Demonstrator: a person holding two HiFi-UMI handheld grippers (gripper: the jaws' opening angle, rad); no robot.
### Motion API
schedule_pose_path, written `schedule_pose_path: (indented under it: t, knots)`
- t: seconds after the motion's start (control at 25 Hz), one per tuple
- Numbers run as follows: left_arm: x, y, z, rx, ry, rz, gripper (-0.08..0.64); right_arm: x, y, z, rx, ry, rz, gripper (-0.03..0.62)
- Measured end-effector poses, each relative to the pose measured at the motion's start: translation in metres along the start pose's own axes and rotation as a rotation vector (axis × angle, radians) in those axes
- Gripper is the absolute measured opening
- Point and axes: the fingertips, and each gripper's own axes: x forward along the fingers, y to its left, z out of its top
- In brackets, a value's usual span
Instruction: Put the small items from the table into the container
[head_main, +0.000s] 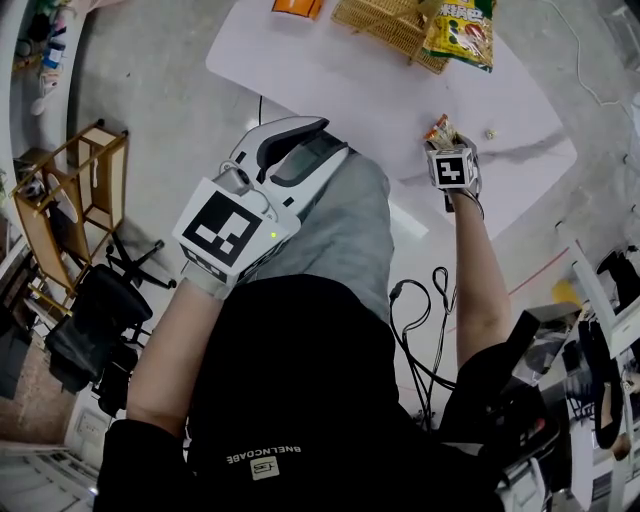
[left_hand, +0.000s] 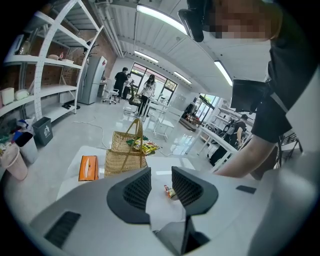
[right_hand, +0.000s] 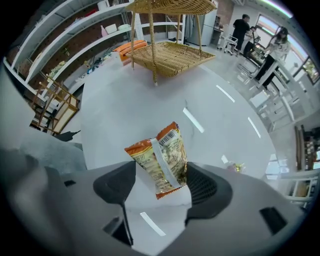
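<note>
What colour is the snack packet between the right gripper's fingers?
Orange ends, pale printed middle with a barcode; the right gripper view shows the snack packet best.

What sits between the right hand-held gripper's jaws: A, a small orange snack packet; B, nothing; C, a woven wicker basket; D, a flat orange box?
A: the small orange snack packet shows between the open jaws of the right hand-held gripper.
</note>
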Motion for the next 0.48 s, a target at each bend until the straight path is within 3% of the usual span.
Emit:
schedule_pose_path:
  t: [0.32, 0.48]
  knots:
    - [0.0001, 0.0016, 0.0006, -0.009, -0.010, -0.005, 0.110, 0.0045, -0.0059, 0.0036, 0.015, 0.014, -0.032, 0.305]
    - [-0.0013, 0.0023, -0.0005, -0.011, -0.008, -0.003, 0.110, 0.0038, -0.0091, 0.0043, 0.023, 0.019, -0.059, 0.259]
